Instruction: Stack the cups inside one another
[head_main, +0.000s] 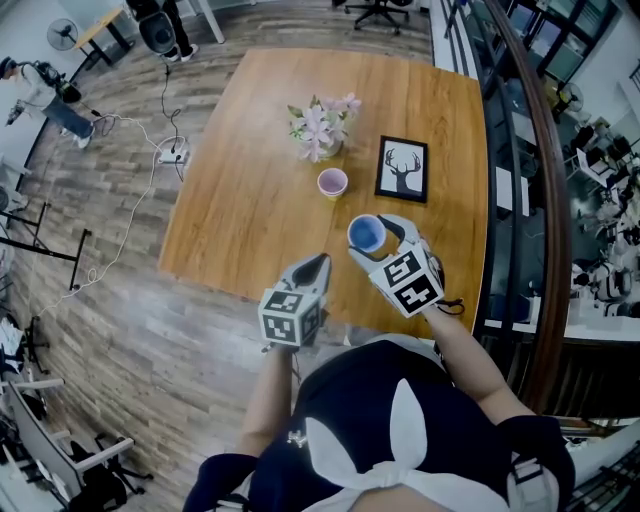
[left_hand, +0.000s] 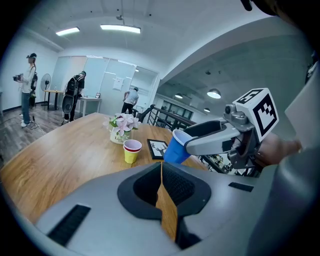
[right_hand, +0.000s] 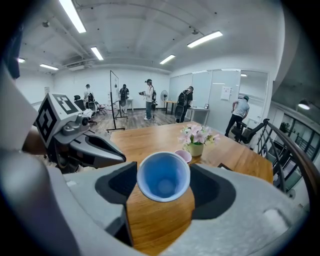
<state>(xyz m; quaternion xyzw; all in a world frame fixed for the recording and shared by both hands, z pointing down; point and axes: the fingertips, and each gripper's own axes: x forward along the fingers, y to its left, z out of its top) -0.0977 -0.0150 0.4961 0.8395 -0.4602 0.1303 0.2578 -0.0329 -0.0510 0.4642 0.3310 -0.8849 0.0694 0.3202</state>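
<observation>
Right gripper (right_hand: 163, 169) jaws pinch blue cup (right_hand: 163, 178) midway; left gripper (left_hand: 161, 166) jaws pressed together.

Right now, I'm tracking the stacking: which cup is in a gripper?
The blue cup, in the right gripper; the yellow cup stands free on the table.

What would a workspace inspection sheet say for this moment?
Surface: wooden table, no spills seen.
Job's things: blue cup held, tilted; yellow cup upright on the table.
Clutter: flower pot and framed deer picture beyond the yellow cup.
Grippers: right gripper shut on the blue cup; left gripper shut, empty.
Cables: white cable and power strip on the floor.
Surroundings: people standing in the background; railing beside the table.
</observation>
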